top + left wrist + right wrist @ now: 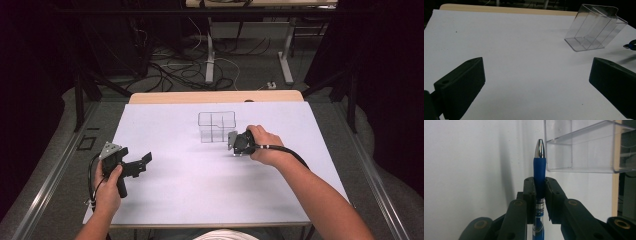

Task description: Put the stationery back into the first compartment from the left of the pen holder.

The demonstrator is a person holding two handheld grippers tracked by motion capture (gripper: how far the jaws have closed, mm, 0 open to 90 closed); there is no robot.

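A blue pen [539, 170] with a silver tip stands between the jaws of my right gripper [539, 182], which is shut on it. In the high view that gripper [235, 144] is held just to the right of a clear plastic organiser [216, 126] with several compartments, near its front right corner. The organiser [584, 147] looms at the upper right of the right gripper view, its tip-side wall close to the pen. My left gripper [142, 162] rests at the table's left with its jaws wide apart and nothing between them; its view shows the organiser [595, 28] far off.
A white sheet [190, 170] covers the table, with a strip of wooden edge [215, 96] at the far side. Cables and table legs lie on the floor beyond. A black cable [280, 149] trails from the right gripper over the person's forearm.
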